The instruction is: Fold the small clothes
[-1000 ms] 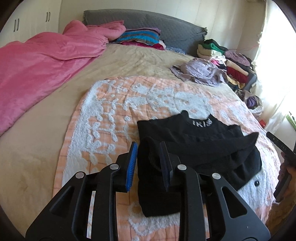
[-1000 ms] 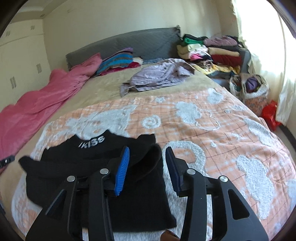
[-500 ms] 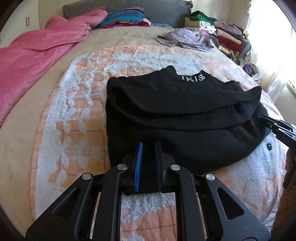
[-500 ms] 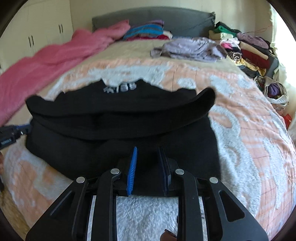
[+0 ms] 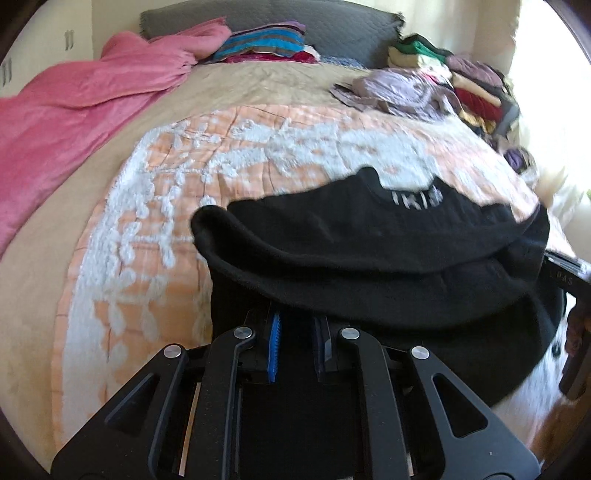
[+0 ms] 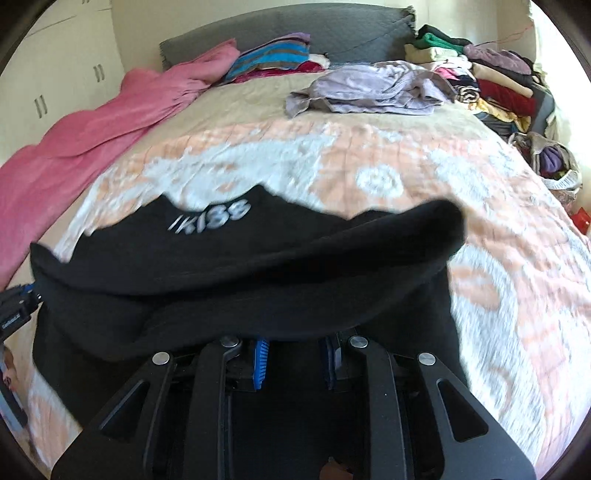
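The orange-and-white quilt [image 5: 258,147] covers the near half of the bed, with bare quilt open to the left of the black garment [image 5: 369,266] in the left wrist view and to its right in the right wrist view. Beyond the quilt's far edge lies tan sheet [image 5: 258,85], then the grey headboard [image 5: 332,22]. A pink blanket [image 5: 74,110] runs along the far left side, a striped pile [image 5: 262,40] sits at the headboard, a lilac heap [image 6: 369,88] lies on the sheet to the far right, and stacked clothes [image 6: 498,81] crowd the right edge of the bed. The garment is spread across the near part of the quilt, its white lettering toward the far side and a thick fold of cloth bulging across its middle; both views are blurred. The left gripper [image 5: 297,349] sits at the garment's near left corner, its blue pads close together with black cloth filling the narrow gap, so it is clamped on the garment. The right gripper [image 6: 297,363] sits at the near right part, cloth draped over its fingertips and dark cloth between the pads, pinching it likewise. Each gripper shows at the edge of the other's view, level with the garment's ends.
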